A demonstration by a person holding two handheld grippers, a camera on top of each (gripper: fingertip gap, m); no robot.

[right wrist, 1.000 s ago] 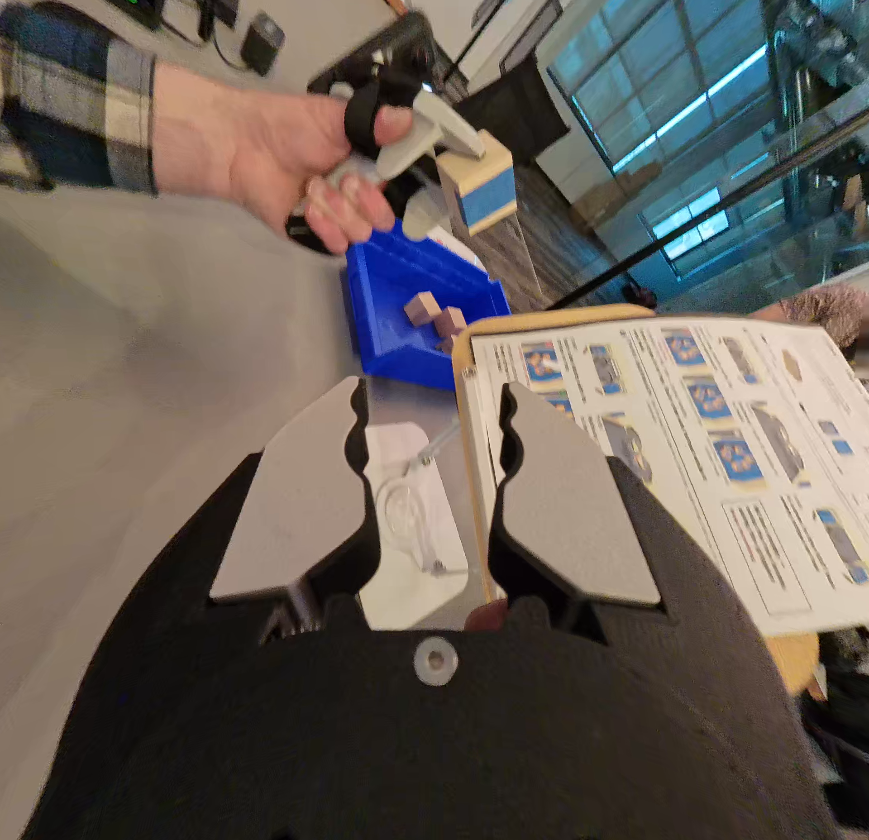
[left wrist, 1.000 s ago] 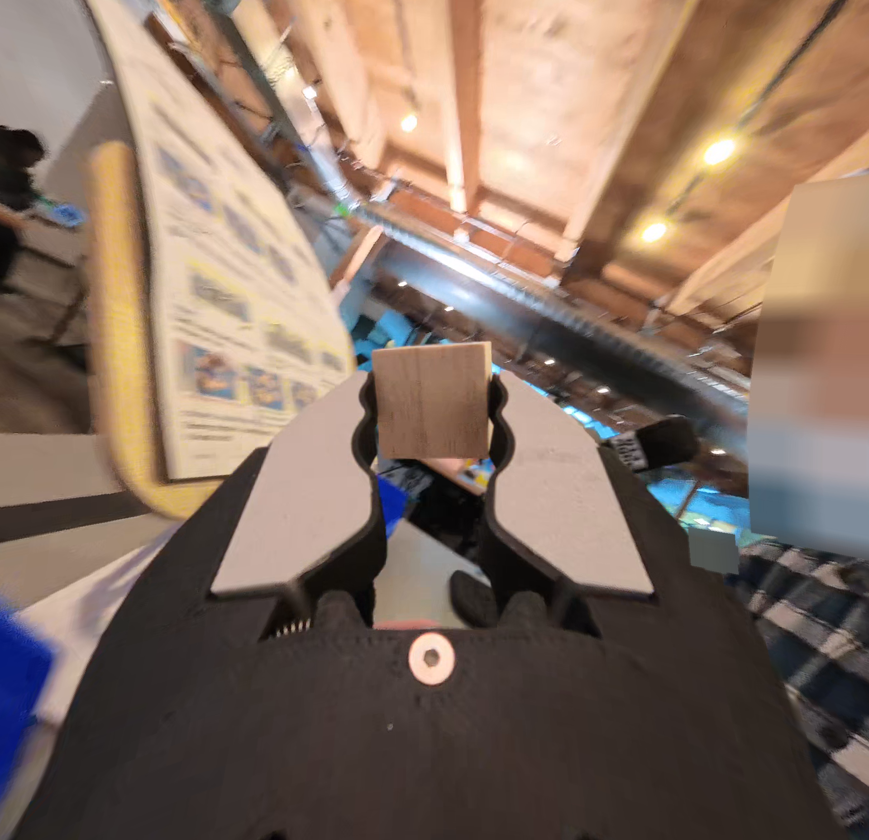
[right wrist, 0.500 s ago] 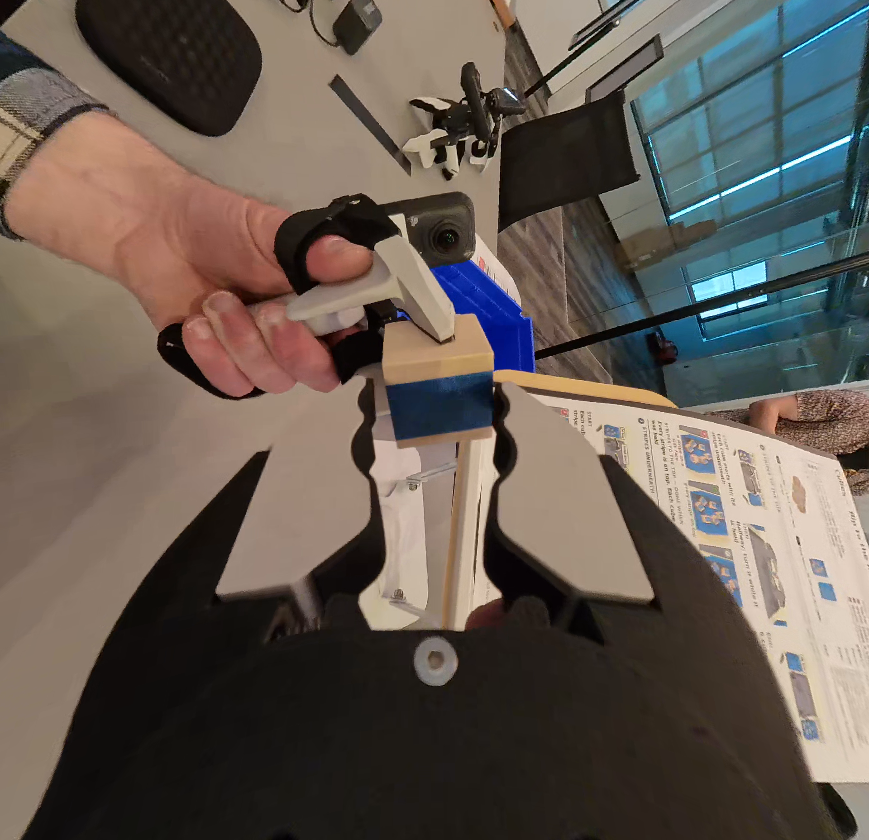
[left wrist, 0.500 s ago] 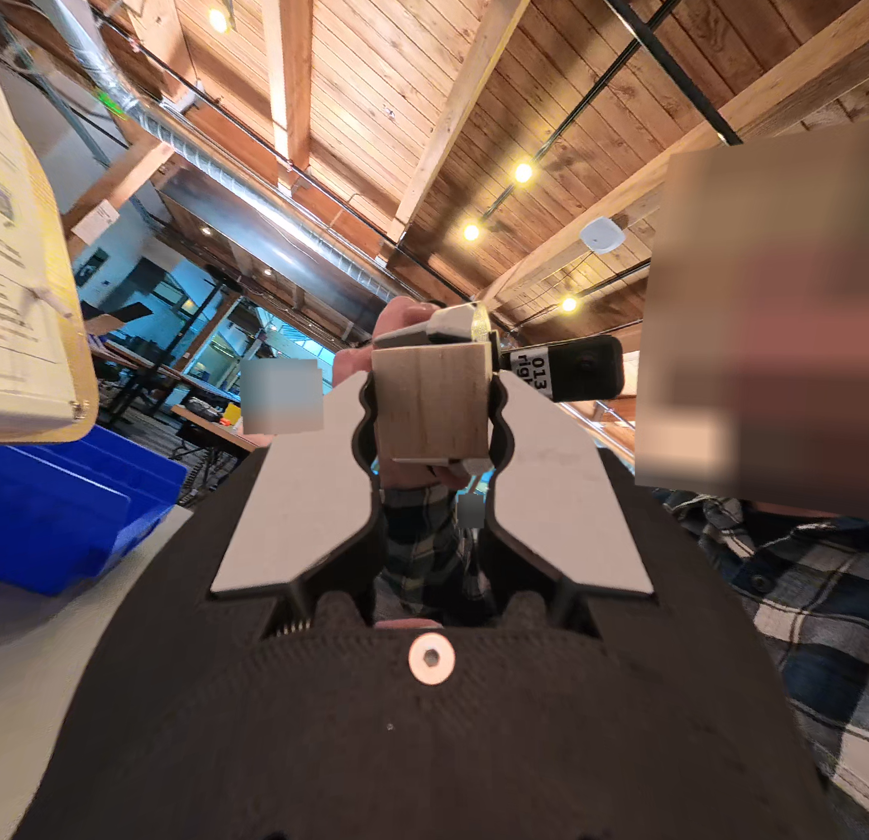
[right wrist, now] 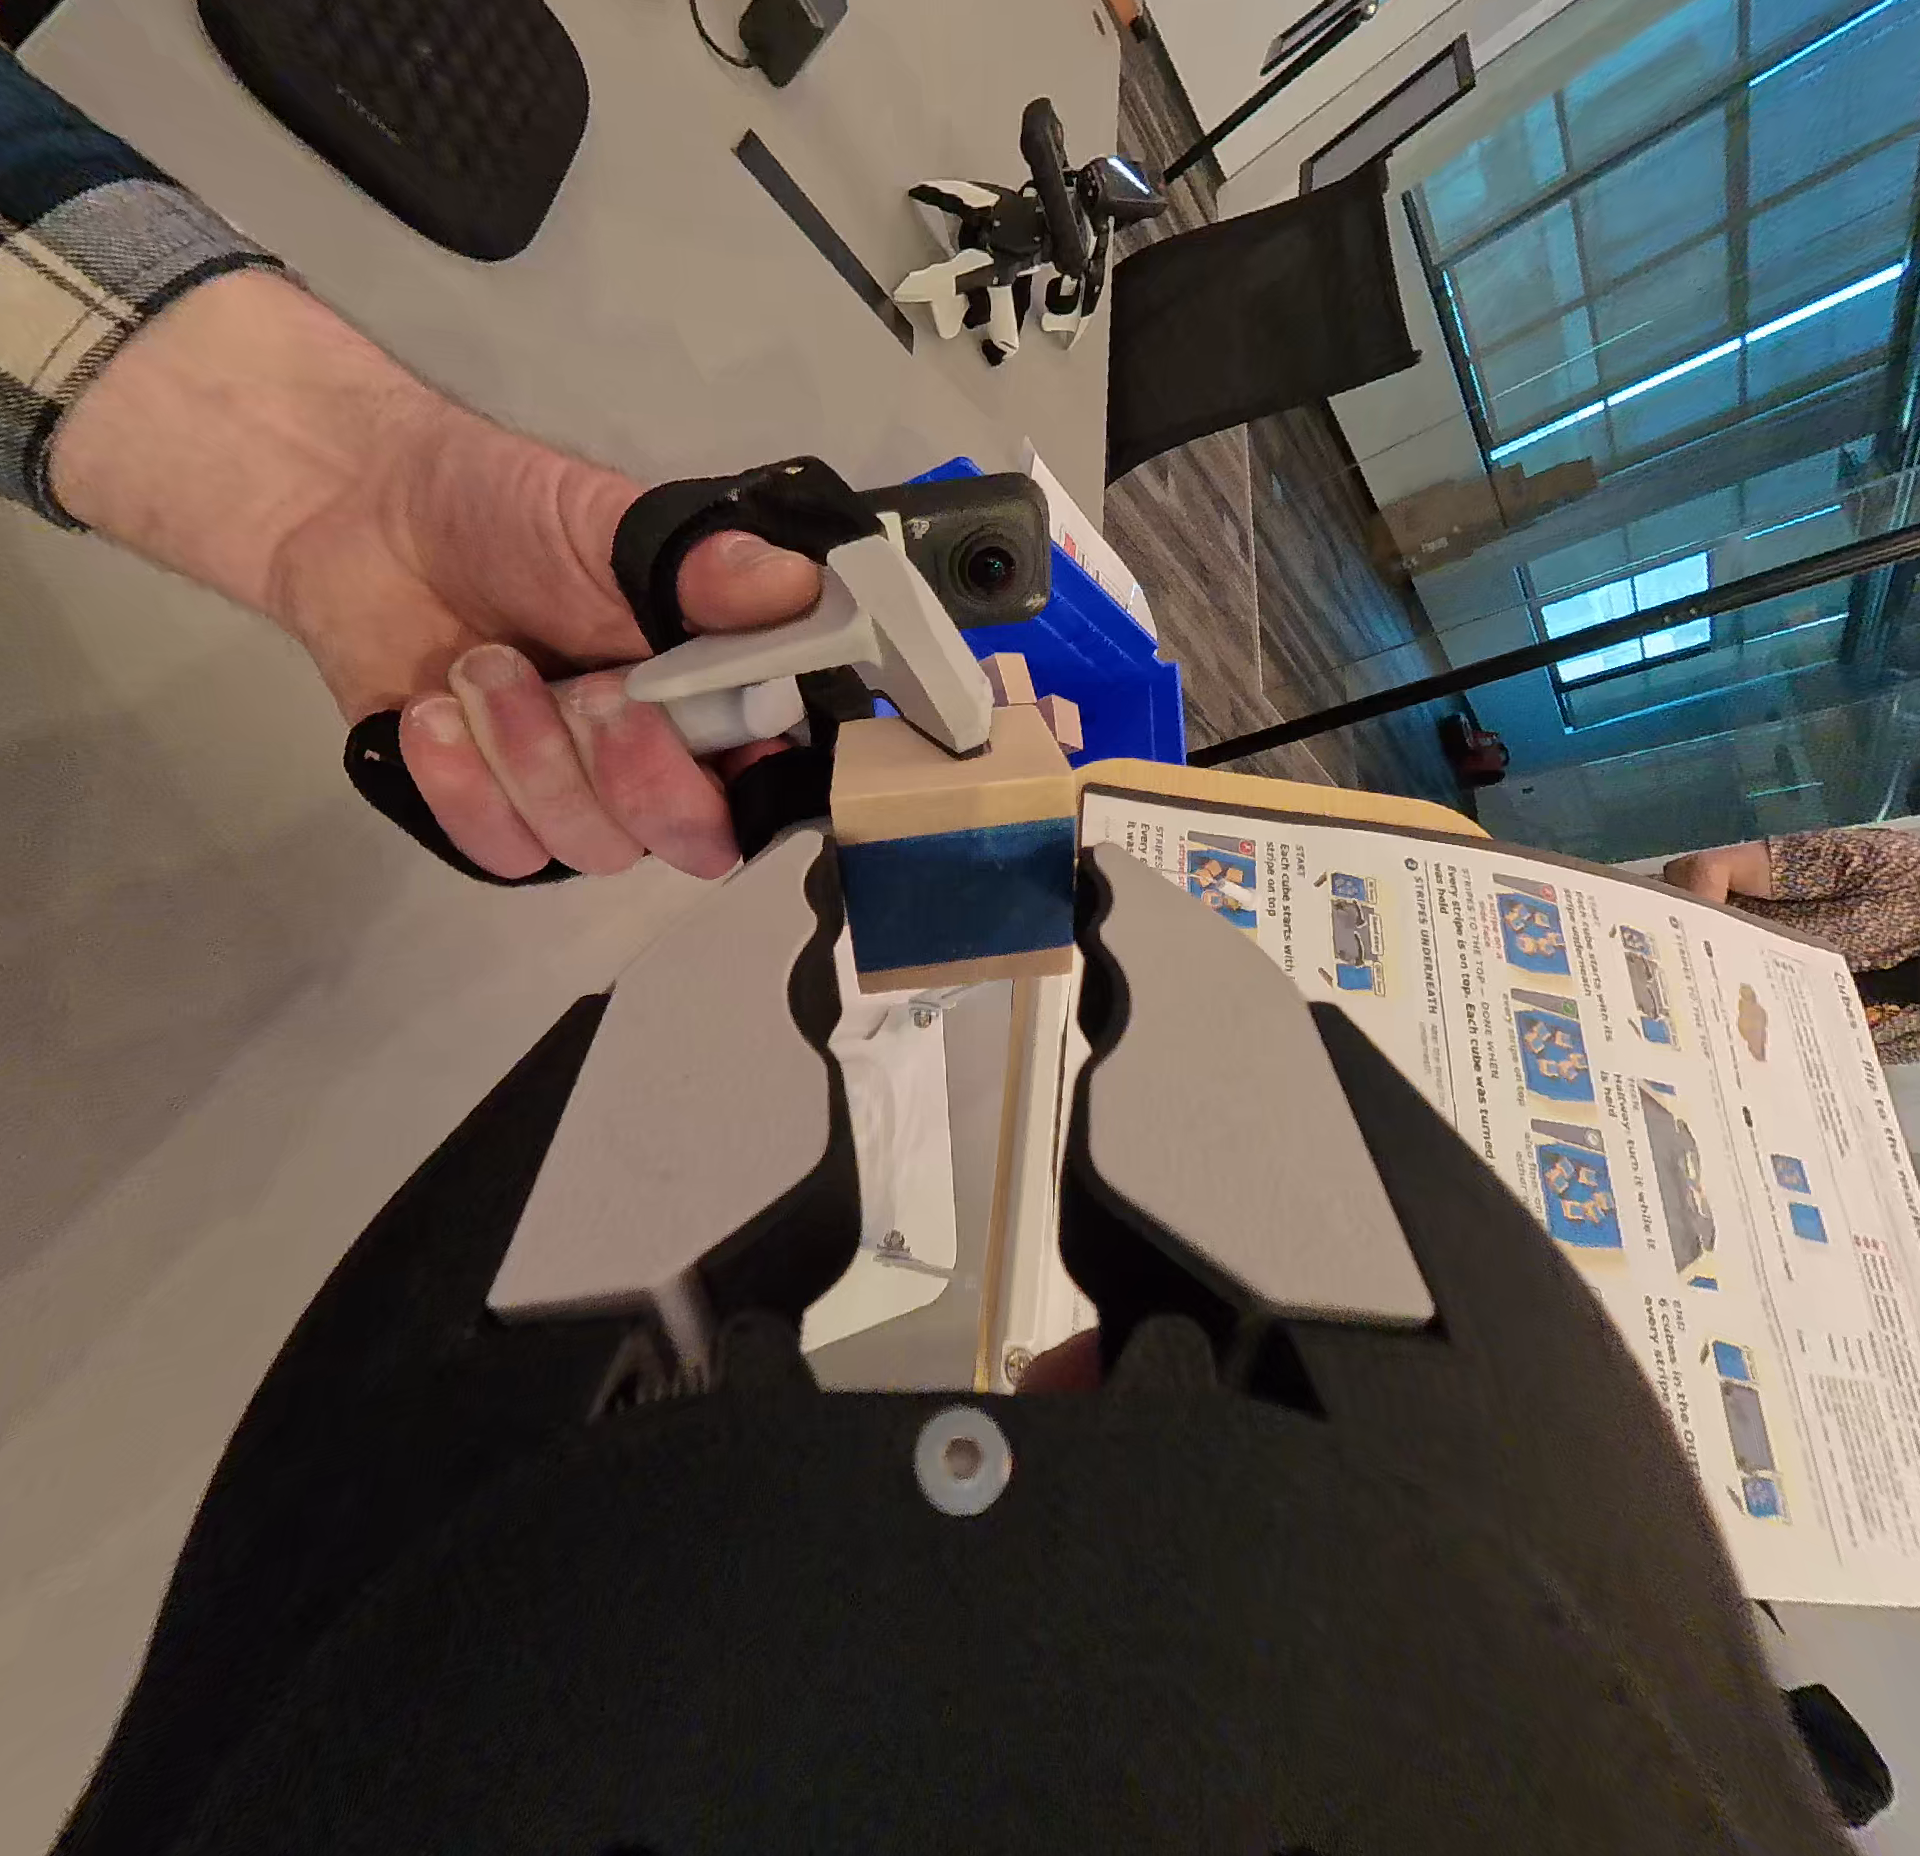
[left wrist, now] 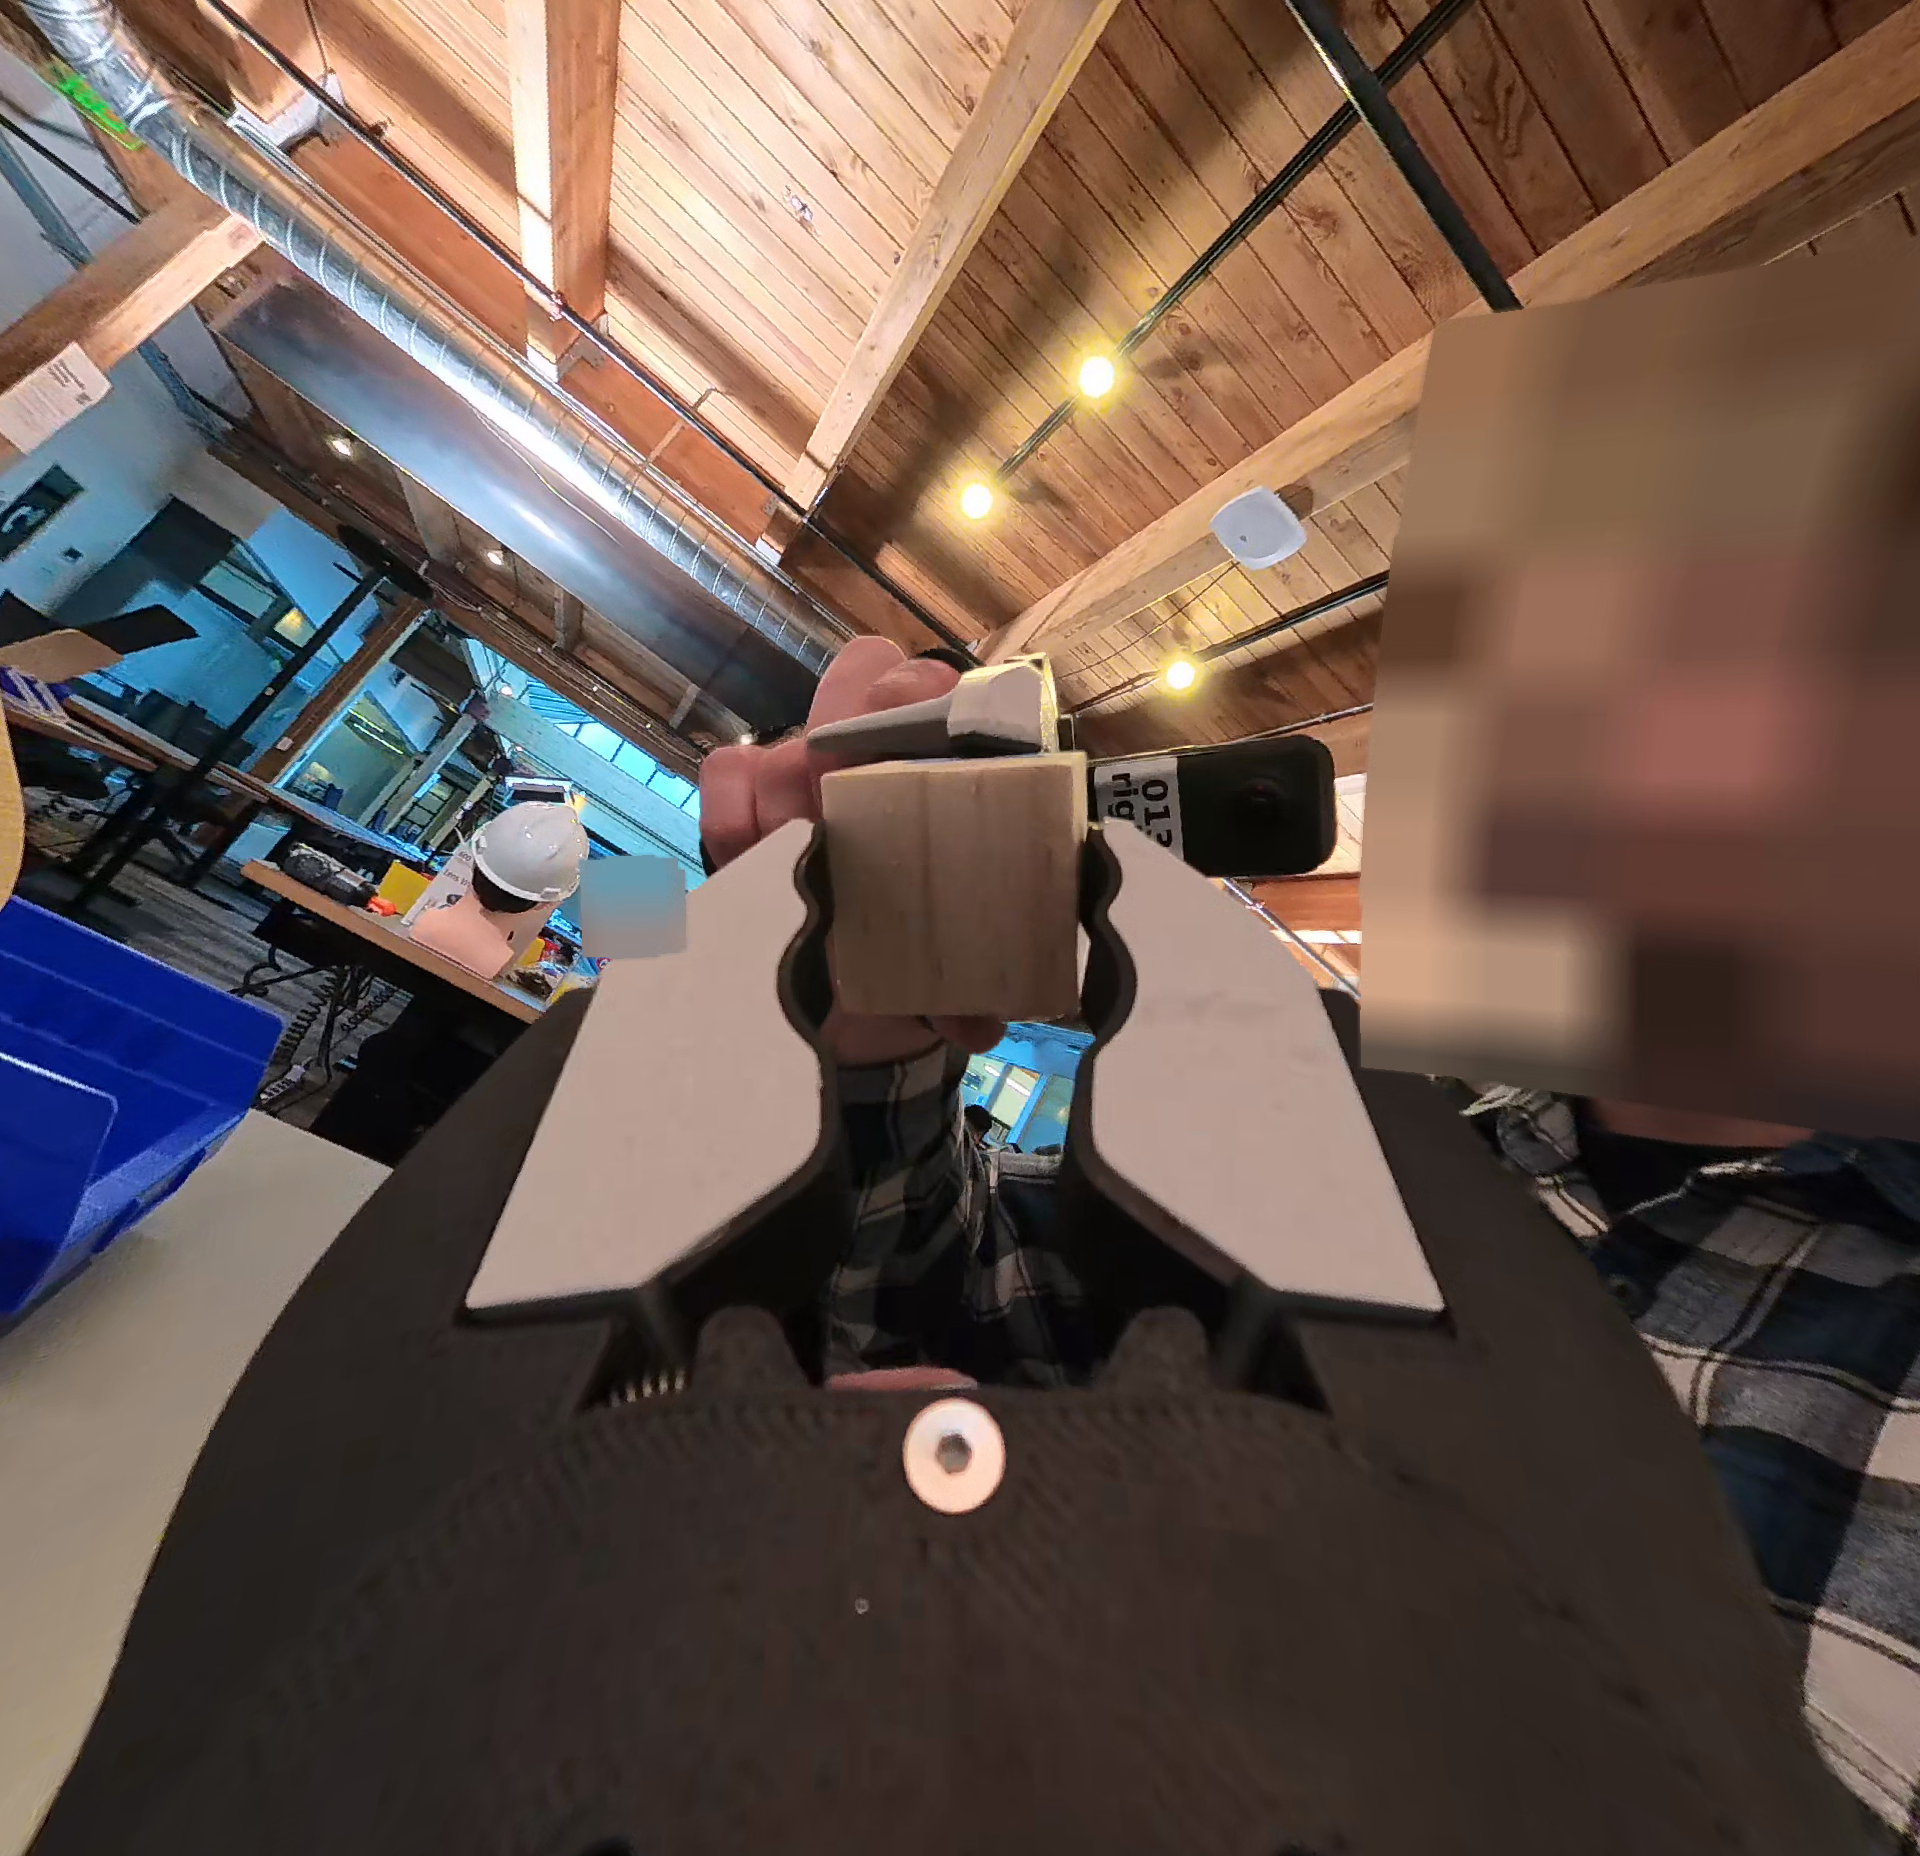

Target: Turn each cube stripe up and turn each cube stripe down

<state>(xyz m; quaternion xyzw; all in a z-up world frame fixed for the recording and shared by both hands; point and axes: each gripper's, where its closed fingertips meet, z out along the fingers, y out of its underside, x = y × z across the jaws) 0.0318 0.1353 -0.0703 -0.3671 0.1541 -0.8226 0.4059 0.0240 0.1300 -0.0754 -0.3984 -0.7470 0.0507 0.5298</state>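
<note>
Held in mid-air above the grey table (right wrist: 260, 975), one wooden cube (right wrist: 956, 871) with a blue stripe, gripped by both tools at once. Seen from the right wrist: right gripper (right wrist: 956, 907) closed on the cube's two side faces, dark pads pressed against the wood left and right, blue stripe facing back toward the camera. Above the cube, the left gripper (right wrist: 914, 663) reaching in from the upper left, one grey finger (right wrist: 914, 653) pressed down on the cube's top face, its partner hidden below. Left hand (right wrist: 468, 611) just left of the cube, thumb through a black loop, fingers curled under the handle, plaid cuff at the wrist. Seen from the left wrist, tilted up toward the wooden ceiling (left wrist: 935, 196): left gripper (left wrist: 951, 902) clamped on the same cube (left wrist: 951, 892), plain wood face showing, pads tight on both sides. Behind the cube, a blue bin (right wrist: 1091, 653) with more small cubes; right of the cube, an instruction sheet (right wrist: 1558, 1131) on a clipboard.
</note>
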